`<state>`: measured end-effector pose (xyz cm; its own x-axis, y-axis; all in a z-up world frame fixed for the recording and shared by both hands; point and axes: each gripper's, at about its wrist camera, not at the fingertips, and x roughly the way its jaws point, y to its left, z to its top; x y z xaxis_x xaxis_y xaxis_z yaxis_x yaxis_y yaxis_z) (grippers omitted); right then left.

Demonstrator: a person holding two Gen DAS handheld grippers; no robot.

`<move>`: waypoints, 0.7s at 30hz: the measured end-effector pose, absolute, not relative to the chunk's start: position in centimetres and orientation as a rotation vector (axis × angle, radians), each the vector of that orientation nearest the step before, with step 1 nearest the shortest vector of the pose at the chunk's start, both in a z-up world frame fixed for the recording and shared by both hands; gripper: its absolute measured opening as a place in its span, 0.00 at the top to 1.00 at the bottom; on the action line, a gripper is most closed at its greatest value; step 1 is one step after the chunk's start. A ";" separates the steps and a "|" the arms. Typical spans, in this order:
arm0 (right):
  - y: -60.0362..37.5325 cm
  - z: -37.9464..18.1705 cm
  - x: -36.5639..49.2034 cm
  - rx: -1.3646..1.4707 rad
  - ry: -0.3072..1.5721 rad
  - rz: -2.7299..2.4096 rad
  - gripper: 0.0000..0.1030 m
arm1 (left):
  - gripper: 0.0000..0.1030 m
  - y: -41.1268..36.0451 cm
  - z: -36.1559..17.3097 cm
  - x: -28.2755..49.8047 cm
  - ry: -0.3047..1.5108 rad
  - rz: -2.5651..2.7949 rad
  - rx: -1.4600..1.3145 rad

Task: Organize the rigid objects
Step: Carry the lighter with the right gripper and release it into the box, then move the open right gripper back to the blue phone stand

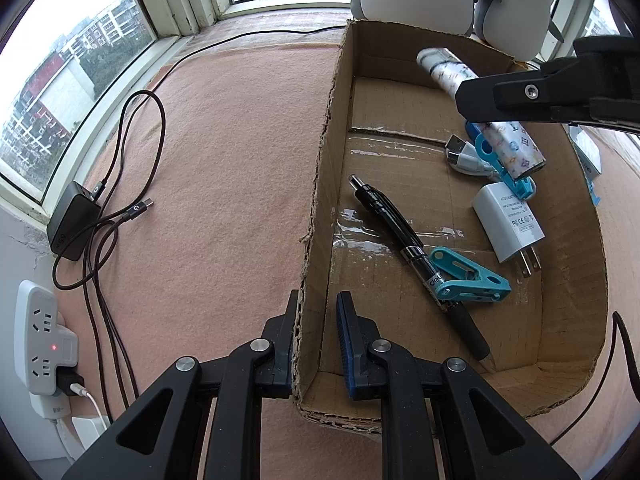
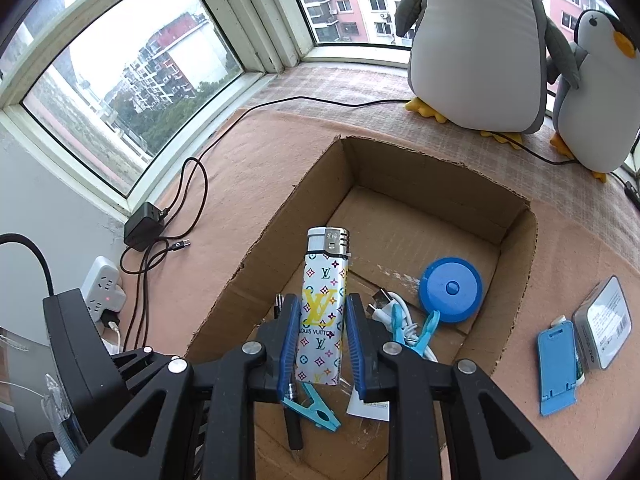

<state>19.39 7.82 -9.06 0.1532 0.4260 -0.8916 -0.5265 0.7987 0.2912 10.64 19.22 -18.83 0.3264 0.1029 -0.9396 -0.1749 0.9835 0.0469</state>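
Observation:
An open cardboard box sits on the pink cloth. My left gripper straddles the box's near left wall and looks shut on it. My right gripper is shut on a white patterned lighter and holds it over the box; the lighter also shows in the left wrist view. Inside the box lie a black pen, a teal clothespin, a white plug adapter, a white USB cable and a blue round tape measure.
A blue phone stand and a small clear case lie right of the box. Two plush penguins stand at the window. A black charger with cables and a white power strip lie on the left.

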 end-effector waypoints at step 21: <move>2.6 -7.0 19.4 -0.079 1.185 0.641 0.55 | 0.84 19.3 -18.8 10.6 1.224 0.183 -0.066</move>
